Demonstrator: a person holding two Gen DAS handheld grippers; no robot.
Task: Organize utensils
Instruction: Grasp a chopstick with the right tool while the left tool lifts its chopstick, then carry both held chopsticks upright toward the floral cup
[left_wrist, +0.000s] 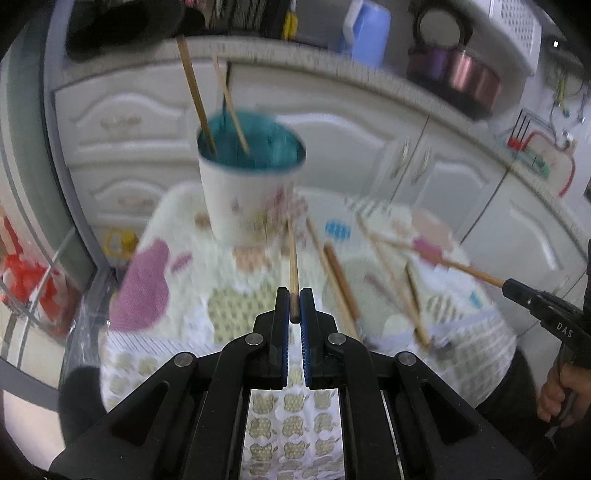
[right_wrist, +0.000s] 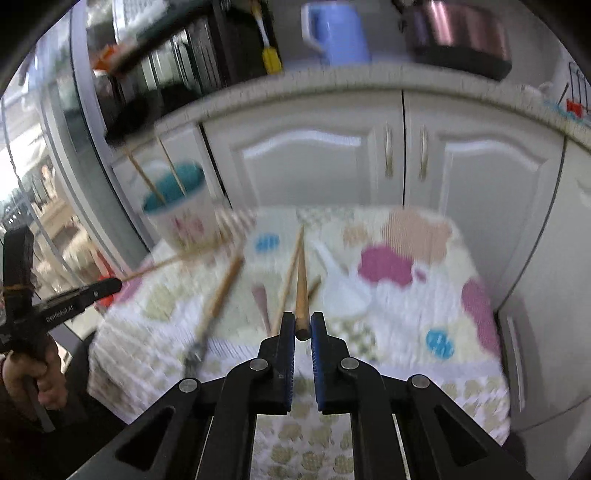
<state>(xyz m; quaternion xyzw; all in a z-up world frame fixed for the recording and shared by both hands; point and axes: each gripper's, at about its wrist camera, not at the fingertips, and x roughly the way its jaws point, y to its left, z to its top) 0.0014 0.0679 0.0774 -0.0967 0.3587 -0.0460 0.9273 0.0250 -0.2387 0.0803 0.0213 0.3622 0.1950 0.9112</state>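
Each gripper is a black plastic frame with round silver rivets at its linkage joints and ribbed blue pads lining the fingers. The left gripper (left_wrist: 294, 306) matches the right gripper (right_wrist: 303, 325). White lettering marks each gripper's side above the hand (right_wrist: 33, 376) on its handle.

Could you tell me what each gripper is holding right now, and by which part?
Each holds one wooden chopstick by its thick butt end: the left gripper its chopstick, the right gripper its chopstick, tips pointing away.
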